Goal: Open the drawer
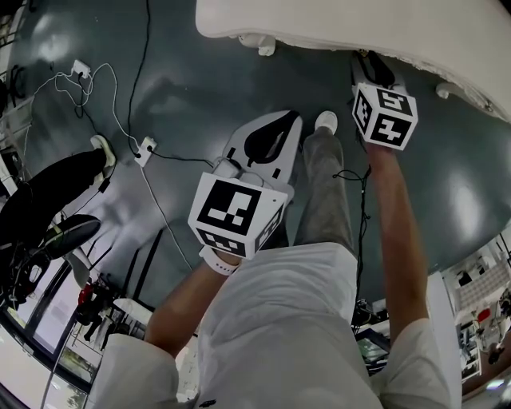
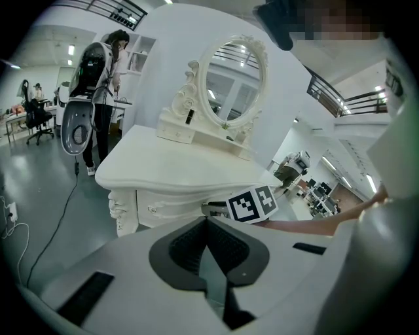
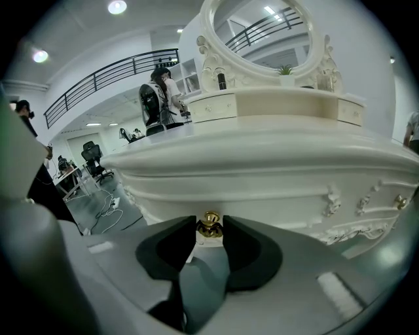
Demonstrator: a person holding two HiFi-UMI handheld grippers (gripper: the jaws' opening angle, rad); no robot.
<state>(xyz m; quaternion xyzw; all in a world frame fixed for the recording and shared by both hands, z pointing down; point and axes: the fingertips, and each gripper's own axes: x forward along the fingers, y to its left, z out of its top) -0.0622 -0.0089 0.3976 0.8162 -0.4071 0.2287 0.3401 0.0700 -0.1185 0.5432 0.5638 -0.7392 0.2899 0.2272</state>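
Note:
A white ornate dressing table (image 3: 275, 157) fills the right gripper view, and its drawer front (image 3: 262, 196) carries a small gold knob (image 3: 209, 224). My right gripper (image 3: 209, 229) has that knob between its black pads, which sit against both of its sides. In the head view the right gripper (image 1: 374, 70) reaches under the table's edge (image 1: 359, 24), with its marker cube below. My left gripper (image 1: 279, 120) hangs over the floor, away from the table, with its jaws shut and nothing in them (image 2: 206, 220). The left gripper view shows the table (image 2: 183, 173) from the side.
An oval mirror (image 2: 232, 82) with small drawers stands on the tabletop. Cables and a power strip (image 1: 144, 148) lie on the grey floor at the left. A person (image 2: 98, 85) stands behind the table's far corner. My own leg and shoe (image 1: 326, 120) are close to the table.

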